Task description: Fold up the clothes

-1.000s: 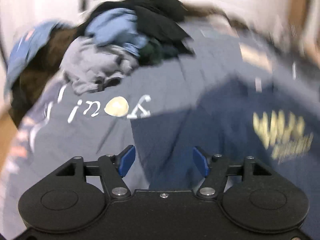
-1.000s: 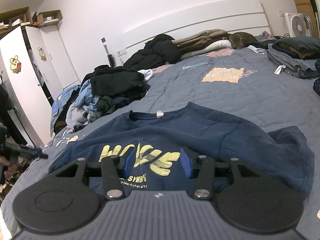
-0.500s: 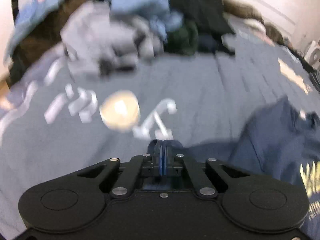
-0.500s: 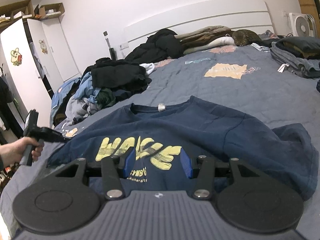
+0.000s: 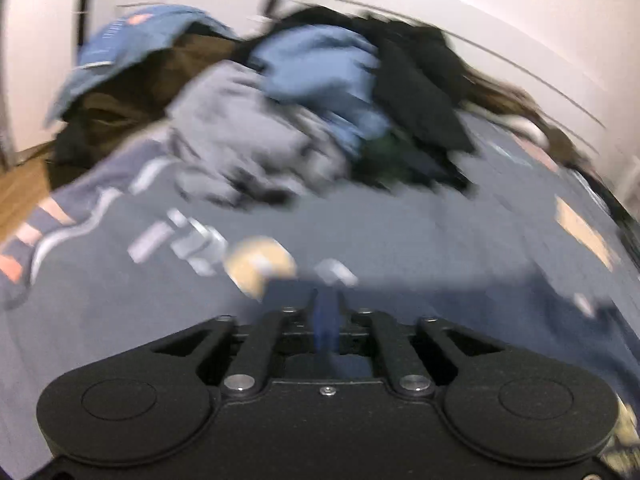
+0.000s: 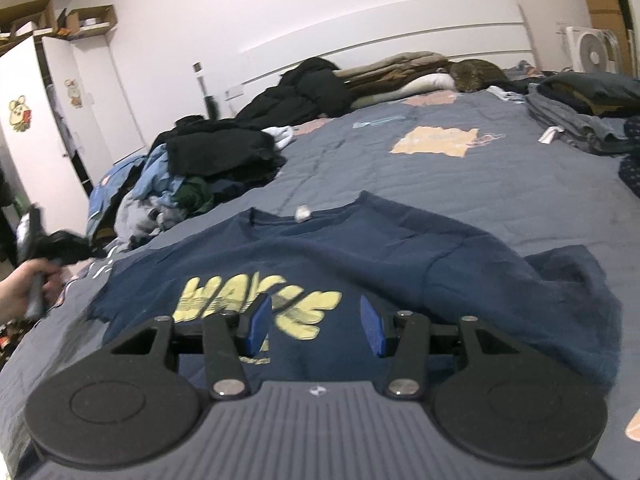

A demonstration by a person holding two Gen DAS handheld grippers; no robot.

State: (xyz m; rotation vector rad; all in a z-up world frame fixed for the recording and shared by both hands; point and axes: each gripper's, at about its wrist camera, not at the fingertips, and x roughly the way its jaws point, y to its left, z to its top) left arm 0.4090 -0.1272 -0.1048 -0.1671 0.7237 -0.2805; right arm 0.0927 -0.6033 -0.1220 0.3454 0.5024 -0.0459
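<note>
Left gripper [image 5: 326, 322]: pads look together on what seems to be the navy tee's sleeve edge, though they're starting to part and blur hides the contact. Navy tee [image 6: 360, 264] lies face-up on the bed [image 6: 400, 176], laundry pile [image 6: 192, 184] beyond its left side. Right gripper [image 6: 316, 322] hovers over the print, jaws apart, empty. Step: spreading flat. Next: right sleeve needs tugging out, it's bunched.

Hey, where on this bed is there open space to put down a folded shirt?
The bedspread is bare between the navy shirt and the folded stack, around the tan patch. A narrower strip is free between the shirt's collar and the clothes pile. The pile's side and the headboard end, under dark coats, are crowded.
</note>
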